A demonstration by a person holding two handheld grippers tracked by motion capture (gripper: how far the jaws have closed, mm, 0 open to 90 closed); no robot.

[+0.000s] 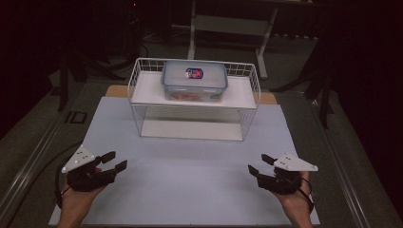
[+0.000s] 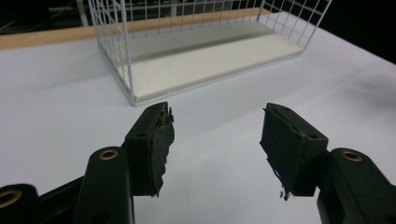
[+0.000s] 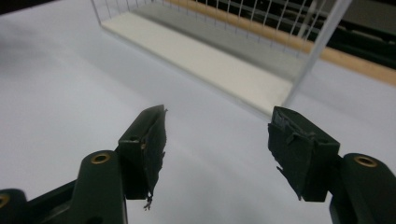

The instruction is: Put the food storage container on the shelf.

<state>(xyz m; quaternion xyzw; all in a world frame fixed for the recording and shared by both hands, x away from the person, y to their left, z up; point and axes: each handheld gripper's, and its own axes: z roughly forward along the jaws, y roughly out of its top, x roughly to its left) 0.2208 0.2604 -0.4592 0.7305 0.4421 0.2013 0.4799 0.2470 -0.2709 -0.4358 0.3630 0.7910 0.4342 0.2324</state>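
My left tool (image 1: 114, 161) and right tool (image 1: 261, 162) gaped empty, well short of the rack (image 1: 138, 78); its lidded box (image 1: 194, 80) could slip if I gripped unevenly.

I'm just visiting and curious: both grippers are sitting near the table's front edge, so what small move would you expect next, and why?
Probably both reach forward toward the lidded container on the top shelf of the wire rack. The left gripper and right gripper are open, hold nothing, and point toward the rack, well short of it.

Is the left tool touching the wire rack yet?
Apart. The high view shows bare table between the left tool and the wire rack.
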